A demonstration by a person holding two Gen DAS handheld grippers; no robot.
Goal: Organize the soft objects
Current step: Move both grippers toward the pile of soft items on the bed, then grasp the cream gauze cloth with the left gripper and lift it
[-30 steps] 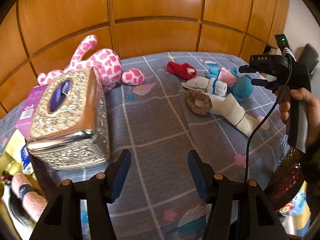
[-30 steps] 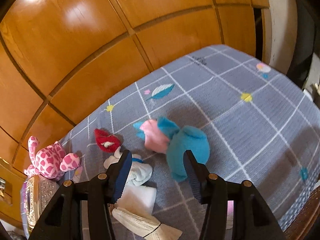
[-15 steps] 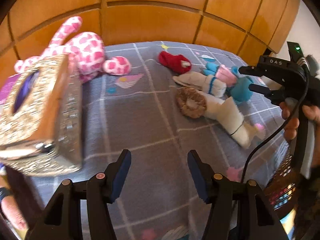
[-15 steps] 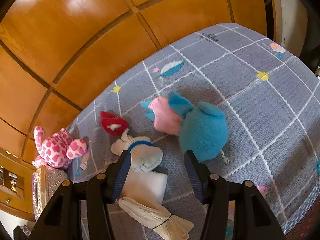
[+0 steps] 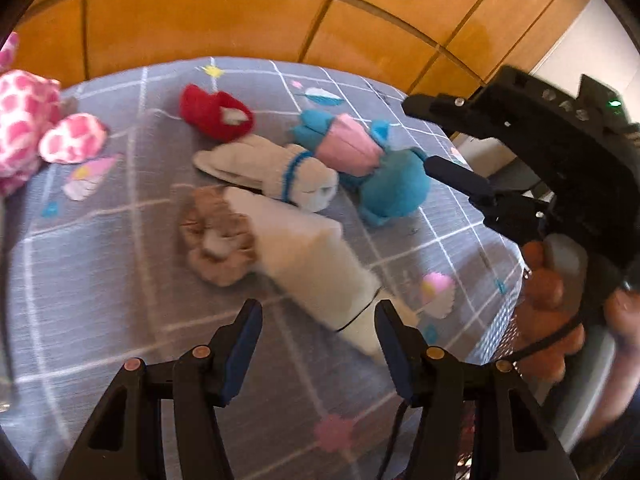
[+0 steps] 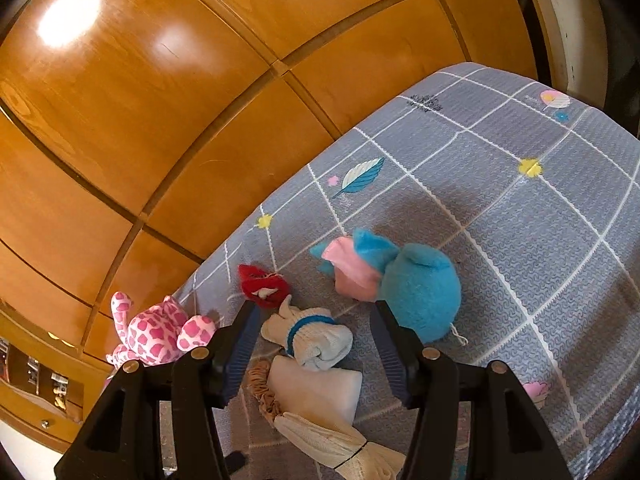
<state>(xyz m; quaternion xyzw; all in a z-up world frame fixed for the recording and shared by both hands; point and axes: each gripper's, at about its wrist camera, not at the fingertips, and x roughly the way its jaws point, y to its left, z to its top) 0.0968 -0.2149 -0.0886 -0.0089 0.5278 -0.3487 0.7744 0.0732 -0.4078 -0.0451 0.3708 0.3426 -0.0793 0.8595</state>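
Soft things lie on a grey checked cloth (image 5: 120, 264): a red sock (image 5: 214, 114), a white sock with a blue band (image 5: 280, 174), a pink sock (image 5: 348, 146), a blue plush (image 5: 394, 190), a brown scrunchie (image 5: 216, 240) and a cream folded sock (image 5: 316, 264). My left gripper (image 5: 318, 350) is open and empty, just short of the cream sock's near end. My right gripper (image 6: 314, 354) is open and empty, over the white banded sock (image 6: 310, 334), with the blue plush (image 6: 420, 296) to its right. It also shows in the left wrist view (image 5: 448, 140).
A pink spotted plush (image 5: 36, 128) lies at the far left, also in the right wrist view (image 6: 156, 330). Wooden panels (image 6: 200, 80) rise behind the cloth. The cloth's right edge drops off near the hand (image 5: 552, 312).
My left gripper has swung right and forward, from the silver tissue box toward the cream sock. My right gripper has moved down and closer over the white banded sock.
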